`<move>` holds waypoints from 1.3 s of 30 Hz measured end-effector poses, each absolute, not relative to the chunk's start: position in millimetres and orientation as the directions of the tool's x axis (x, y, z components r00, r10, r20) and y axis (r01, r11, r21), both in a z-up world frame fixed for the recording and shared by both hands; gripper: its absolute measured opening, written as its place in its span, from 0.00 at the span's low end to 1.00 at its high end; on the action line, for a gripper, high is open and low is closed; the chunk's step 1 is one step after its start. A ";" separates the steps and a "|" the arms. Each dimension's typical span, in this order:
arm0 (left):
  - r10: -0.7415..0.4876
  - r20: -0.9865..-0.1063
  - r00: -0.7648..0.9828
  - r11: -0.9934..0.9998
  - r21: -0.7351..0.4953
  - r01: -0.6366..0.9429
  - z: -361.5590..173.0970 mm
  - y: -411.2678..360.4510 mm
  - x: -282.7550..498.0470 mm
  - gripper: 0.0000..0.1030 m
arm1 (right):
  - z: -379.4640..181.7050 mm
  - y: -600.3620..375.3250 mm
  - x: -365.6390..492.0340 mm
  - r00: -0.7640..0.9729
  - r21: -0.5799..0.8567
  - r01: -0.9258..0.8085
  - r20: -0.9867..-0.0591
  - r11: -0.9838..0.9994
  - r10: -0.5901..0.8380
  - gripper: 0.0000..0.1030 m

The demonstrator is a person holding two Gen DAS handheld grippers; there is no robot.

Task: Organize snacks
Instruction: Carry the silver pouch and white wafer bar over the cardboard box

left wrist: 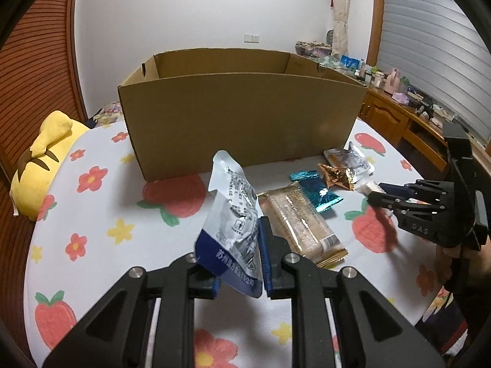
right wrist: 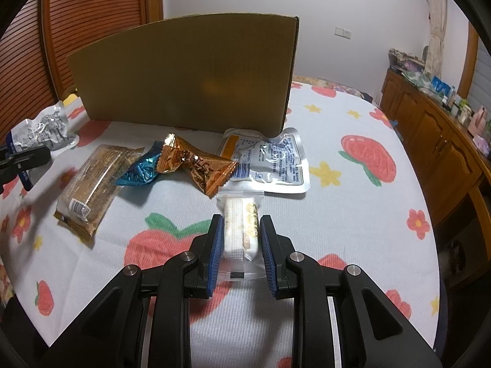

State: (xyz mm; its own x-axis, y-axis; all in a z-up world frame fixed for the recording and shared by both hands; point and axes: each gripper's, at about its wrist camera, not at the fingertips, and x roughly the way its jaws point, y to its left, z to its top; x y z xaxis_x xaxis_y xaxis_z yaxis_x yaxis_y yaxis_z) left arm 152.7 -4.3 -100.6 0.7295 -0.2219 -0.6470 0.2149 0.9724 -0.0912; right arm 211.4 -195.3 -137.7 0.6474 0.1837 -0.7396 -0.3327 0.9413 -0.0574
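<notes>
My left gripper [left wrist: 237, 251] is shut on a silver and blue snack pouch [left wrist: 231, 214] and holds it up in front of the open cardboard box [left wrist: 239, 116]. My right gripper [right wrist: 241, 239] straddles a white wafer stick in a clear wrapper [right wrist: 241, 227] that lies on the cloth; the pads sit at its sides and I cannot tell whether they press it. On the cloth lie a brown biscuit pack [right wrist: 93, 181], a teal candy [right wrist: 141, 170], an orange candy [right wrist: 196, 164] and a flat silver pouch [right wrist: 273, 159]. The right gripper also shows in the left wrist view [left wrist: 380, 191].
The box [right wrist: 190, 76] stands on a floral strawberry cloth [right wrist: 353, 214]. A yellow plush toy [left wrist: 43, 165] lies at the far left. A wooden sideboard [right wrist: 435, 128] with small items runs along the right. A slatted wooden headboard [right wrist: 98, 15] stands behind the box.
</notes>
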 end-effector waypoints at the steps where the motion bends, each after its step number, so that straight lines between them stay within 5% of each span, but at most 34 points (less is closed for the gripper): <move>1: -0.223 -0.646 0.730 0.972 -0.092 0.215 -100.0 -4.5 152.3 0.17 | -137.8 -195.3 211.4 0.647 -0.057 -0.333 -0.740 0.941 0.184 0.22; 39: -0.210 -0.531 0.821 0.973 -0.035 0.227 -39.4 -7.4 147.3 0.17 | -119.9 -211.7 191.1 0.760 -0.005 -0.293 -0.607 0.956 0.230 0.19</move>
